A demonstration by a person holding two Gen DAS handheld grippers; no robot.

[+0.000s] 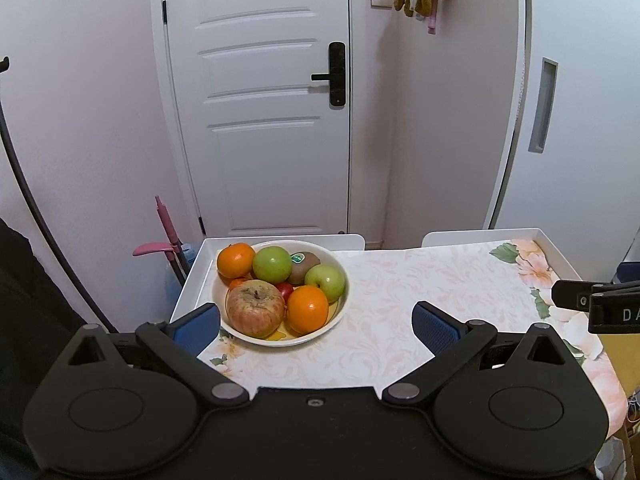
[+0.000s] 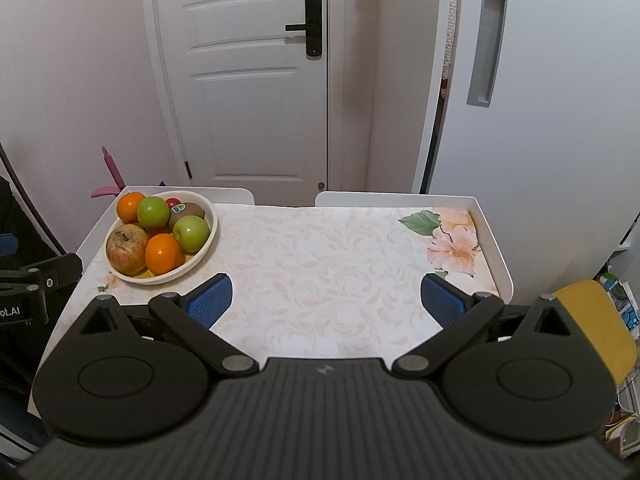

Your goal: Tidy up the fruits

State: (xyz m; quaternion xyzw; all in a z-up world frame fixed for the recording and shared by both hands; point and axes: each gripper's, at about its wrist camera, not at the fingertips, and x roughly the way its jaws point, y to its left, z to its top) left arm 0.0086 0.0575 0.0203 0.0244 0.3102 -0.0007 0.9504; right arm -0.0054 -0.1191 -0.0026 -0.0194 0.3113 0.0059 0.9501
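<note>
A white bowl stands at the table's far left, also in the right wrist view. It holds a red-yellow apple, two oranges, two green apples, a kiwi with a green sticker and small red fruit. My left gripper is open and empty, just in front of the bowl. My right gripper is open and empty over the middle of the table, to the right of the bowl.
The table has a floral cloth and raised white edges. Two white chair backs stand behind it, before a white door. A yellow chair is at the right. A pink mop handle leans at the left.
</note>
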